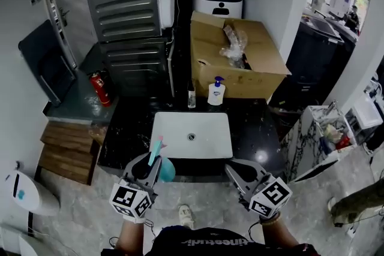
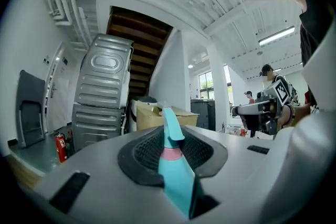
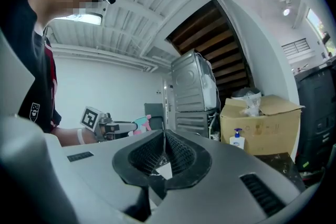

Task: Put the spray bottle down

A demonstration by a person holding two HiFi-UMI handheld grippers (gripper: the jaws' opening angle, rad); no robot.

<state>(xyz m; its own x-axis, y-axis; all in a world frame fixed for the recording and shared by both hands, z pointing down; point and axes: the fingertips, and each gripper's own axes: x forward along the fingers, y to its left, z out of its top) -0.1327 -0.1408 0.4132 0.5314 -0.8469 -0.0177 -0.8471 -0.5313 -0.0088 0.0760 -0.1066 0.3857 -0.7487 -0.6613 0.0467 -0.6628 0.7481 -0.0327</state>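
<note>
A teal spray bottle (image 1: 162,165) with a pink collar and pink nozzle tip is clamped between the jaws of my left gripper (image 1: 149,167), in front of the black counter's near edge. In the left gripper view the spray bottle (image 2: 177,176) stands upright between the black pads, nozzle pointing forward. My right gripper (image 1: 233,169) hovers level at the same height to the right, apart from the bottle. In the right gripper view its jaws (image 3: 164,148) are pressed together with nothing between them, and the left gripper (image 3: 110,126) with the spray bottle (image 3: 140,123) shows off to the left.
A white basin (image 1: 162,139) is sunk in the black counter (image 1: 255,135) just ahead. A soap dispenser (image 1: 216,92) and a small bottle (image 1: 191,96) stand behind it. Behind them is a cardboard box (image 1: 264,60). A fire extinguisher (image 1: 101,88) and stacked machines (image 1: 123,15) are at the left.
</note>
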